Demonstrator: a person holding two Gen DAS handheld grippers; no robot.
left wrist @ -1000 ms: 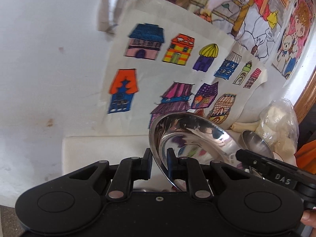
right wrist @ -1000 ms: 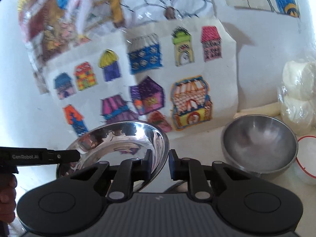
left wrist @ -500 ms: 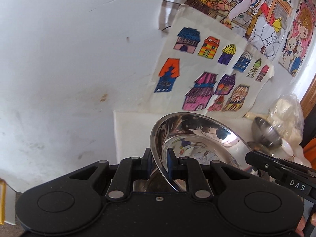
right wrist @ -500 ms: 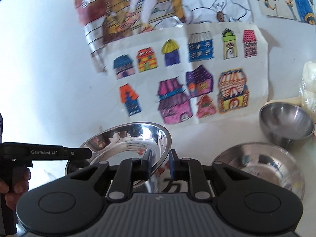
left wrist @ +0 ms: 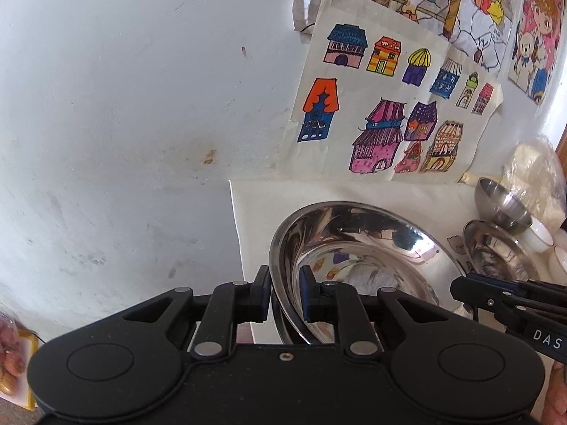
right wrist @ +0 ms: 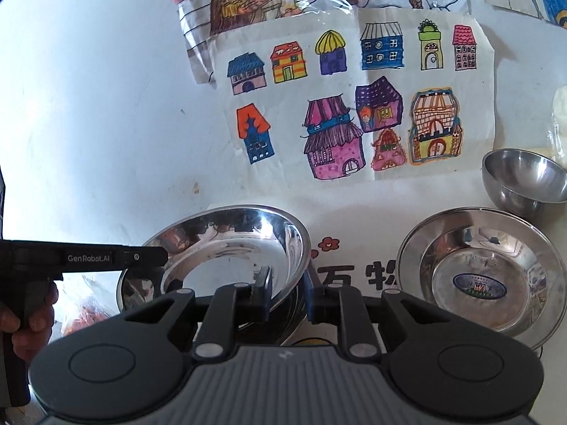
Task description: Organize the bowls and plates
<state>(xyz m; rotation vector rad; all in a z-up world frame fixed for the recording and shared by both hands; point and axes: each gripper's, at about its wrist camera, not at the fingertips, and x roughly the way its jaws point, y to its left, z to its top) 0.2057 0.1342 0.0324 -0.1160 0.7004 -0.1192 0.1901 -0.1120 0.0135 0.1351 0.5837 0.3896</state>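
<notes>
My left gripper and right gripper each pinch opposite rims of the steel plate, jaws nearly closed on it, above the table's left edge. Only my right view shows the stickered plate whole, with open cloth between; the small bowl sits behind it. The held plate's underside is hidden

We have our left gripper clamped on one side of the steel dish rim and our right gripper clamped on the opposite side, both tipped downward; our fingers curl round the left handle.
</notes>
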